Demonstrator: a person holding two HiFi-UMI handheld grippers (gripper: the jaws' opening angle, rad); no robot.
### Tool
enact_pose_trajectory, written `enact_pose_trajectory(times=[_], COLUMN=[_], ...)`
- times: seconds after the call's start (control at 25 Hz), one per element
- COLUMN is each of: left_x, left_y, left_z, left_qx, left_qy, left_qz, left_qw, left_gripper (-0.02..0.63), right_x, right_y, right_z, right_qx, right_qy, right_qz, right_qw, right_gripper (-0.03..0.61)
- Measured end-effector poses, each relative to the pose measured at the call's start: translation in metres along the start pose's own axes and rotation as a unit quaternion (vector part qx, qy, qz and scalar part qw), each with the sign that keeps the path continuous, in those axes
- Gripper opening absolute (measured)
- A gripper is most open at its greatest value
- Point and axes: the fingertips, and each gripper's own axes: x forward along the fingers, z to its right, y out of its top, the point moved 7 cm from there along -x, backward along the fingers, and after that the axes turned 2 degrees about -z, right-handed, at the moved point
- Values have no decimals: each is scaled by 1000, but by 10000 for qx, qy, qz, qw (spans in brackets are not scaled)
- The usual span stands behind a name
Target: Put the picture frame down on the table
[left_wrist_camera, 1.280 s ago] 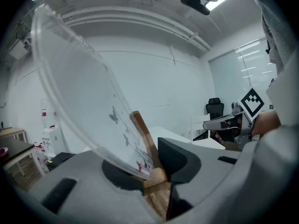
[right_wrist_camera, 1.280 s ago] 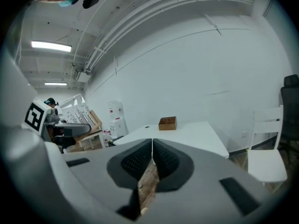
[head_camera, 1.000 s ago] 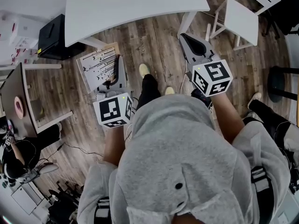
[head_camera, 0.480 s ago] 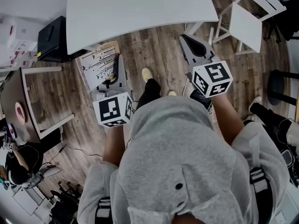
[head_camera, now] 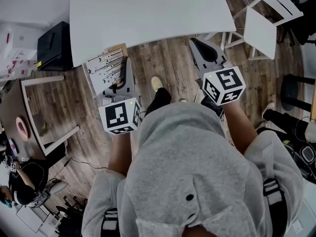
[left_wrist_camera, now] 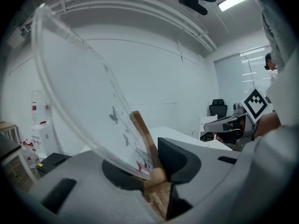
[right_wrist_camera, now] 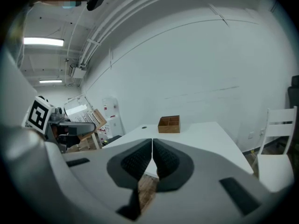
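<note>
- My left gripper [left_wrist_camera: 156, 174] clamps the frame [left_wrist_camera: 93, 101] by its lower corner; it rises above the jaws.
- My right gripper [right_wrist_camera: 152, 160] is closed and empty.
- The table [head_camera: 148, 9] lies ahead; I should reach over it, lower gently, then release.

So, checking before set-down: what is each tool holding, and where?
Left tool clamps the picture frame by its wooden edge; right tool shut, empty.

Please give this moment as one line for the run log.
left gripper: shut on picture frame | right gripper: shut, empty | position: over floor, beside white table edge | task: not yet set down
</note>
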Motion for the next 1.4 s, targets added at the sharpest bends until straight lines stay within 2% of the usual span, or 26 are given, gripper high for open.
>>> enact_pose_trajectory(times=[0.84, 1.4], left_x=[68, 75], left_y=[6, -2], left_z=[-114, -122], left_qx=[-154, -181], left_qy=[-418, -518], left_qz=[1, 100], left_qw=[9990, 9984], left_gripper=[112, 112], right_x=[120, 126], right_y=[44, 45], right_z=[-41, -46], right_qx=[-359, -539], right_qy=[-205, -376], right_qz=[-115, -100], right_qw=[9991, 9978], right_gripper=[26, 26])
